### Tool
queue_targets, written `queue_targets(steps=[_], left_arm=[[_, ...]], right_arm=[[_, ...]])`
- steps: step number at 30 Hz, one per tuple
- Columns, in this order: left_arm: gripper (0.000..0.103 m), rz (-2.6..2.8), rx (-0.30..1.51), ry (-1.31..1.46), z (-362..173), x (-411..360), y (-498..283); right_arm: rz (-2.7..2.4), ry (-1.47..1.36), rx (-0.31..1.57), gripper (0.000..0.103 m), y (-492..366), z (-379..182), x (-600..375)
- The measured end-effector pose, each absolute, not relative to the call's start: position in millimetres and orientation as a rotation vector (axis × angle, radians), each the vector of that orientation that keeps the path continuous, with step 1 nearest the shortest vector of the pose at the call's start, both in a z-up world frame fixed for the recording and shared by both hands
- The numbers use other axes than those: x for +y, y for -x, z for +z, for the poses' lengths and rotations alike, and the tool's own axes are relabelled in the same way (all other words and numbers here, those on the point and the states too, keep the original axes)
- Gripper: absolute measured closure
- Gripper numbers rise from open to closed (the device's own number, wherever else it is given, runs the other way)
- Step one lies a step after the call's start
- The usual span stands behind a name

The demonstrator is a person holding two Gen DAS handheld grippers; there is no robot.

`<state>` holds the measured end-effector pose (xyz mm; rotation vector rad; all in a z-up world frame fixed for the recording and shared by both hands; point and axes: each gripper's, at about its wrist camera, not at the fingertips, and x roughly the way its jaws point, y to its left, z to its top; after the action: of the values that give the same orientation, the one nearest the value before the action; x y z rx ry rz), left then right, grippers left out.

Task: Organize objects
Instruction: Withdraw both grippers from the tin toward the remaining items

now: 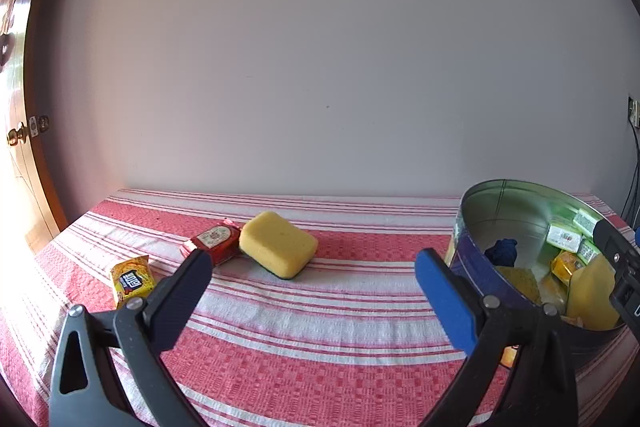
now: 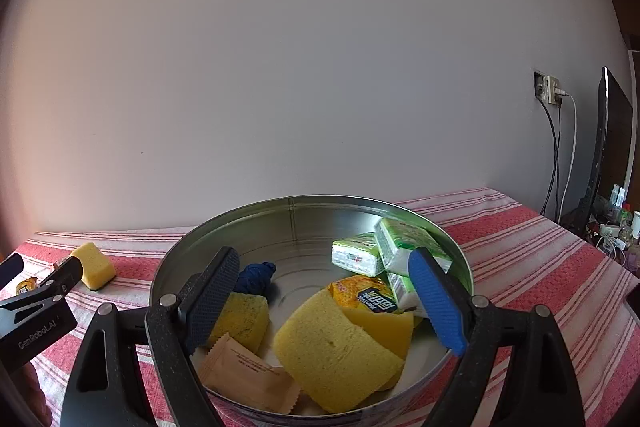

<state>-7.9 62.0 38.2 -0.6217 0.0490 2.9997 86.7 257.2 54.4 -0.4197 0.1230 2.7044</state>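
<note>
Left-wrist view: the left gripper (image 1: 312, 267), its fingers spread wide and holding nothing, hovers over a red-and-white striped tablecloth (image 1: 320, 327). Ahead of it lie three loose items — a yellow sponge (image 1: 278, 243) with a dark underside, a red snack packet (image 1: 214, 241) touching the sponge's left edge, and a yellow snack packet (image 1: 132, 279) nearer the left finger. A round metal tin (image 1: 480, 259) with a dark blue outer wall stands at the right. Right-wrist view: the right gripper (image 2: 320, 285), likewise spread and empty, is poised over the open tin (image 2: 304, 223). Inside the tin are two large yellow sponges (image 2: 332, 347), a smaller yellow-green sponge (image 2: 244, 317), a tan sachet (image 2: 248, 375), a yellow snack packet (image 2: 366, 295), green-and-white tissue packs (image 2: 360, 253) leaning against the far right wall, and a dark blue bundle (image 2: 256, 277) — its material cannot be told. The loose sponge (image 2: 94, 265) appears at far left, behind the other gripper's finger (image 2: 64, 277).
</note>
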Motion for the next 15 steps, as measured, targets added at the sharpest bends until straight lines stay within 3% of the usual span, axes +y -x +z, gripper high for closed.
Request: queue_targets(steps=[15], left_arm=[[0.001,3.071,0.044,0.725,32.6,-32.2,34.1]], right_arm=[[2.843,0.513,0.127,0.015,-53.5,49.7,168.4]])
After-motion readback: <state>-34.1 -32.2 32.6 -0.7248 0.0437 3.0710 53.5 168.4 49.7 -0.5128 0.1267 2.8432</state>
